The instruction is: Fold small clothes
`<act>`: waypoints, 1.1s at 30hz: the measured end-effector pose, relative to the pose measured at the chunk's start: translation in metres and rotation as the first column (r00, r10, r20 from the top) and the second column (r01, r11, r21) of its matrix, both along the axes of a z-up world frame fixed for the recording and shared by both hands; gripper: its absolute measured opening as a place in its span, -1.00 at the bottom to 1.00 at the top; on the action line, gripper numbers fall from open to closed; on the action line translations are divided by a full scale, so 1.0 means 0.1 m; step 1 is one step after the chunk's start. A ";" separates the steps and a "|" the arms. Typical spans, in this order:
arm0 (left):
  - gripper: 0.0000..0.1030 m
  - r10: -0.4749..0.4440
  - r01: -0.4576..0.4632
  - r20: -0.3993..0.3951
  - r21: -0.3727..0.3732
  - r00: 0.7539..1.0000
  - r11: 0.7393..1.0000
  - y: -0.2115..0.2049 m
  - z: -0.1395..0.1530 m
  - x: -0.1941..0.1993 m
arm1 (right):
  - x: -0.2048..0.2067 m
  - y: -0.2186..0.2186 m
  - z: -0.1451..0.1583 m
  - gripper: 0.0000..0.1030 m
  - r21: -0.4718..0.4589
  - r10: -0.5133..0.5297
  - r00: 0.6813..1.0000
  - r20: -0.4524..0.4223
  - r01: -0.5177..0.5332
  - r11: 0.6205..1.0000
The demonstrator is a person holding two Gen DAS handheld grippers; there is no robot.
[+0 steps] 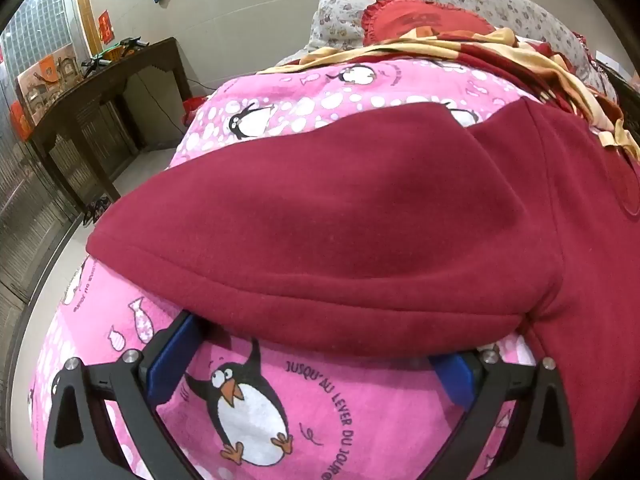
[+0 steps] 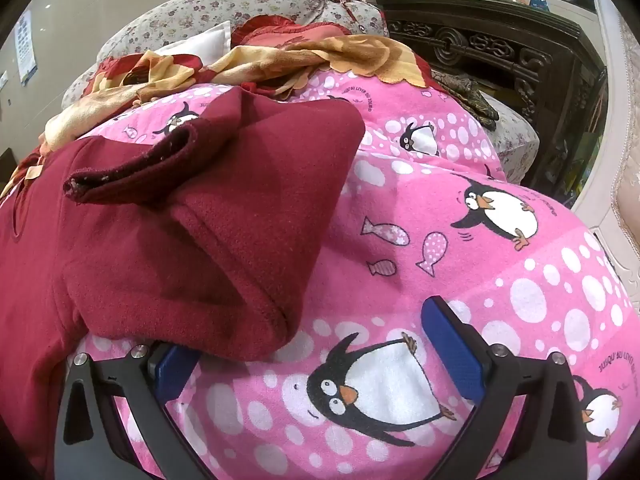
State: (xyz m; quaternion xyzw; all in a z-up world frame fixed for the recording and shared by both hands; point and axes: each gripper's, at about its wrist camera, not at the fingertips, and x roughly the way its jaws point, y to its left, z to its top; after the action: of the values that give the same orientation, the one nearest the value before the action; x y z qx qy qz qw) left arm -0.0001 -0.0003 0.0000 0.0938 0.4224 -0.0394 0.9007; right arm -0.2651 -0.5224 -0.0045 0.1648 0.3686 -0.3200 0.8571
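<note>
A dark red fleece garment (image 1: 360, 216) lies spread on a pink penguin blanket (image 1: 304, 412). In the left wrist view a broad folded part of it runs across the middle, and its lower hem lies over the tips of my left gripper (image 1: 312, 340). That gripper is open wide, and only blanket shows between its blue pads (image 1: 170, 364). In the right wrist view the garment (image 2: 168, 264) fills the left side, with a sleeve cuff (image 2: 132, 172) folded onto it. My right gripper (image 2: 308, 330) is open wide; its left pad (image 2: 176, 372) sits under the garment's corner and its right pad (image 2: 452, 348) rests over bare blanket.
A yellow and red cloth (image 2: 280, 60), a red frilled cushion (image 1: 420, 16) and floral pillows (image 2: 200, 12) are heaped at the far end of the bed. A dark wooden table (image 1: 100, 92) stands on the left. A carved dark cabinet (image 2: 500, 48) stands on the right.
</note>
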 end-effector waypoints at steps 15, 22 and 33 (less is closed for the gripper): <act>1.00 0.010 -0.010 -0.016 -0.005 1.000 1.000 0.01 0.01 0.00 | 0.05 -0.02 -0.01 1.00 -0.001 0.000 1.000 0.000 0.000 1.000; 0.99 -0.026 0.025 -0.106 -0.015 0.994 1.000 -0.05 0.13 -0.19 | 0.00 -0.01 -0.03 1.00 -0.010 -0.002 1.000 -0.007 0.002 1.000; 1.00 -0.135 0.134 -0.006 -0.105 0.991 0.985 -0.35 0.73 -0.75 | -0.44 0.37 0.73 0.97 0.101 0.029 0.991 -0.128 -0.016 0.995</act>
State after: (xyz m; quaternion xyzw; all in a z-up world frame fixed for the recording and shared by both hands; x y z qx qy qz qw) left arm -0.0756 -0.0356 0.0734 0.0747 0.4182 -0.1227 0.8969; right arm -0.3088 -0.4857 0.0687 0.1823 0.4406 -0.3013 0.8258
